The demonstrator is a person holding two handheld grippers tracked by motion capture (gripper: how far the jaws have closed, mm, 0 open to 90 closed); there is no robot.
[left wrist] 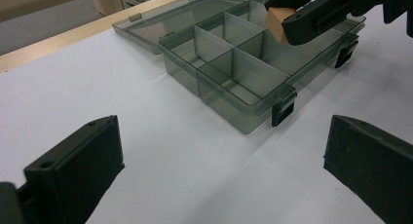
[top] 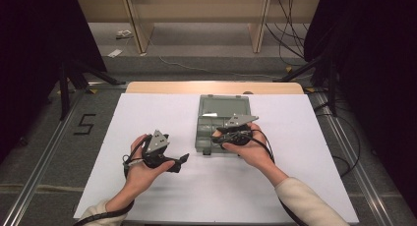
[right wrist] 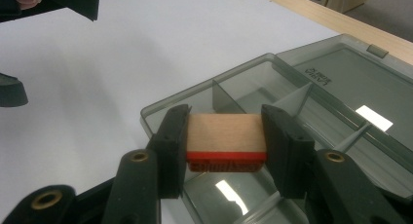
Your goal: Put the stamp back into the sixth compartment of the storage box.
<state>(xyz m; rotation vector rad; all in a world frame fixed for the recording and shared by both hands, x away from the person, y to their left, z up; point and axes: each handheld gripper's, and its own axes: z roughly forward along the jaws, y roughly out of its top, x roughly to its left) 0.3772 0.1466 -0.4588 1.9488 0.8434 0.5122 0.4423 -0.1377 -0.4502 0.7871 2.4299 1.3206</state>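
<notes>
A smoky, see-through compartment box (top: 216,130) lies open on the white table (top: 162,186), its lid (top: 223,104) folded flat on the far side toward the wooden edge; in the left gripper view the box (left wrist: 243,83) shows thin dividers that split it into several cells, and every cell that can be seen there holds nothing; two dark latches (left wrist: 283,110) hang on its near wall.

The right gripper (right wrist: 225,136) is pinching a wooden block (right wrist: 227,134) across its short ends, both black pads pressed flat against it; the block is pale wood on top with a red layer beneath and some raised red shape under that, too blurred to read; it hangs above the box's near corner cell, clear of the floor of the box. From the left gripper view the same block (left wrist: 280,23) appears as a tan corner between the right gripper's jaws, over the far right part of the box.

The left gripper (top: 183,159) rests low over bare table, just left of the box and apart from it, jaws spread wide with nothing between them.

In the high view the right gripper (top: 216,135) and hand cover the front cells, so the block cannot be made out there; the lid carries a small embossed mark, illegible; the far cells are partly cut off behind the right gripper.
</notes>
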